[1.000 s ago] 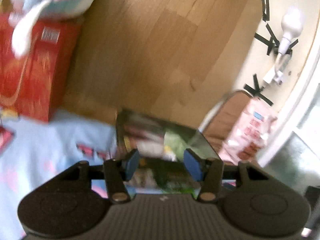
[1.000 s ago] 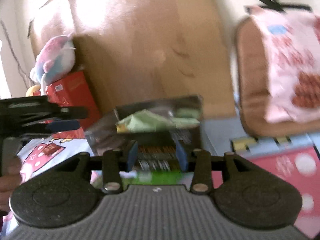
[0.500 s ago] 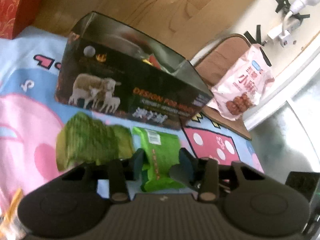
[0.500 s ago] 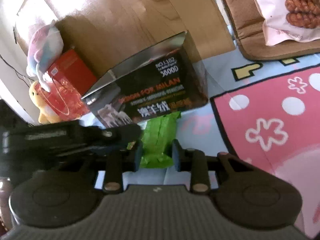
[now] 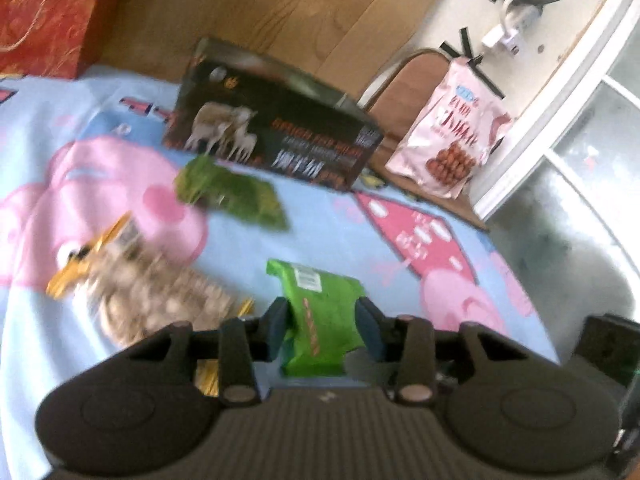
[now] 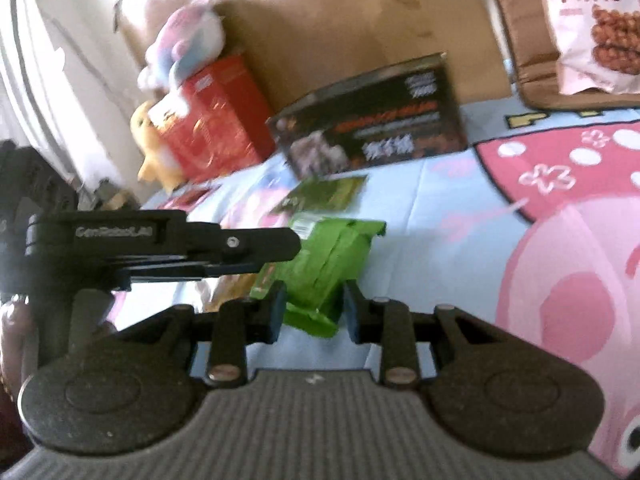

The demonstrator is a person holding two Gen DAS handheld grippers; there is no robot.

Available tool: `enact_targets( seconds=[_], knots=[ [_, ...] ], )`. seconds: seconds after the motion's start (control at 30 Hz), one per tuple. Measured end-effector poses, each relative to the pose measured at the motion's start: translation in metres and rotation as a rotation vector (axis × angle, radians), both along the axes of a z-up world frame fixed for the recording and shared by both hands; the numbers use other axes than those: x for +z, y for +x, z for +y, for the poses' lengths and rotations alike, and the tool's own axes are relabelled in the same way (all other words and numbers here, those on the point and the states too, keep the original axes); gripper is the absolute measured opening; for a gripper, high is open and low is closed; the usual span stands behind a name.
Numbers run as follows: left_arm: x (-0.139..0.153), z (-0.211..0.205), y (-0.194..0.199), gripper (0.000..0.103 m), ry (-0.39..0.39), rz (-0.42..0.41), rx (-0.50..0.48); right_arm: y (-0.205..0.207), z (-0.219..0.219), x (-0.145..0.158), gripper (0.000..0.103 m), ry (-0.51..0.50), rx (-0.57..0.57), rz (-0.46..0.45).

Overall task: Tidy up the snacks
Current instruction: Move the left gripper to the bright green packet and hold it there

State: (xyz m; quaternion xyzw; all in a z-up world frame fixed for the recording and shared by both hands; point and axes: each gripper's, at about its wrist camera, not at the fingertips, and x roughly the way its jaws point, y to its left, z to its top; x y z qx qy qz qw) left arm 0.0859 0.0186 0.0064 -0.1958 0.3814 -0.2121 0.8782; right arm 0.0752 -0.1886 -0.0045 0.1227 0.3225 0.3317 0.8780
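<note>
Cartoon-printed bedding [image 5: 328, 232] in pale blue and pink is spreading under everything, with a wooden board [image 5: 256, 8] standing behind it; a black box [image 5: 276, 136] printed with sheep is sitting at the far edge of the cloth, its top open, and a red box [image 6: 216, 116] is standing to one side with a plush toy [image 6: 184, 44] lying on top of it. A bright green snack packet [image 5: 320, 312] is lying between the blue pads of the left gripper [image 5: 322, 330]; in the right wrist view the same packet [image 6: 328, 264] is sitting between the pads of the right gripper [image 6: 314, 308]. Both pairs of jaws are standing partly open after closing and then easing out a little, and blur is making it impossible to tell whether the pads are pressing on the packet. A darker green packet [image 5: 232, 196] is lying just in front of the black box; a gold-edged bag of pale snacks [image 5: 152, 288] is resting to the left of it; a pink bag of twisted snacks [image 5: 448, 132] is leaning on a brown cushion [image 5: 404, 96] beside the box.
</note>
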Motion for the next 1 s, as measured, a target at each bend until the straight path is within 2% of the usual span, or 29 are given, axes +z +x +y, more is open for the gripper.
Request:
enact_targets(
  seconds=[0.07, 0.2, 0.27, 0.37, 0.67, 1.0],
  knots=[
    [-0.005, 0.003, -0.004, 0.039, -0.017, -0.026, -0.001, -0.004, 0.002, 0.002, 0.039, -0.012, 0.015, -0.025],
    [-0.008, -0.004, -0.013, 0.042, 0.040, -0.115, -0.022, -0.010, 0.011, 0.001, 0.051, -0.059, 0.042, -0.065],
    [-0.006, -0.006, -0.015, 0.045, 0.046, -0.123, -0.028, -0.015, 0.018, 0.002, 0.059, -0.104, 0.061, -0.106],
    [-0.007, -0.003, -0.015, 0.045, 0.026, -0.120, -0.026, -0.021, 0.026, 0.000, 0.064, -0.161, 0.080, -0.152],
    [-0.007, -0.002, -0.017, 0.049, 0.026, -0.129, -0.029, -0.021, 0.030, -0.001, 0.064, -0.185, 0.040, -0.167],
    [-0.007, -0.005, -0.017, 0.050, 0.047, -0.141, -0.027, -0.028, 0.039, -0.001, 0.065, -0.271, 0.046, -0.210]
  ],
)
